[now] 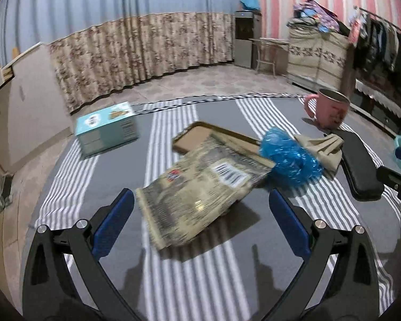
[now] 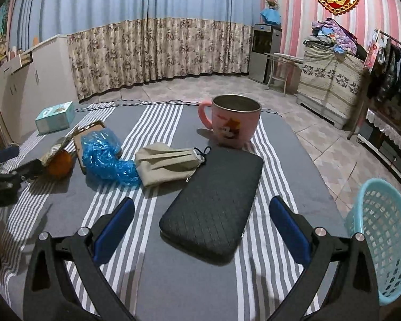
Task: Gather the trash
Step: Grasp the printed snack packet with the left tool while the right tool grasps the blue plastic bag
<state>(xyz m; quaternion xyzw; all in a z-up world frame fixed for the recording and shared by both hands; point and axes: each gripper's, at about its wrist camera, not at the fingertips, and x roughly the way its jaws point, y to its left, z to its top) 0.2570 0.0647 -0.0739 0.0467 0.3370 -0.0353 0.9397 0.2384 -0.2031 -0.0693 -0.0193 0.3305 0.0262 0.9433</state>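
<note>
I'm seeing the crumpled snack wrapper (image 1: 200, 187) lying on the striped cloth (image 1: 173, 281) just ahead of my left gripper (image 1: 201, 205), whose fingers are spread wide and holding nothing. My right gripper (image 2: 201, 211) is hovering equally wide over the black case (image 2: 214, 200), empty, with the turquoise basket (image 2: 382, 240) standing at the table's right edge.

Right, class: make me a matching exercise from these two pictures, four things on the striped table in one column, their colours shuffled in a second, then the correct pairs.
Things:
1. mug
2. crumpled plastic bag
3. flat case
4. basket

Colours:
A. black
B. light turquoise
C. pink
D. bright blue

Pairs: 1-C, 2-D, 3-A, 4-B
</note>
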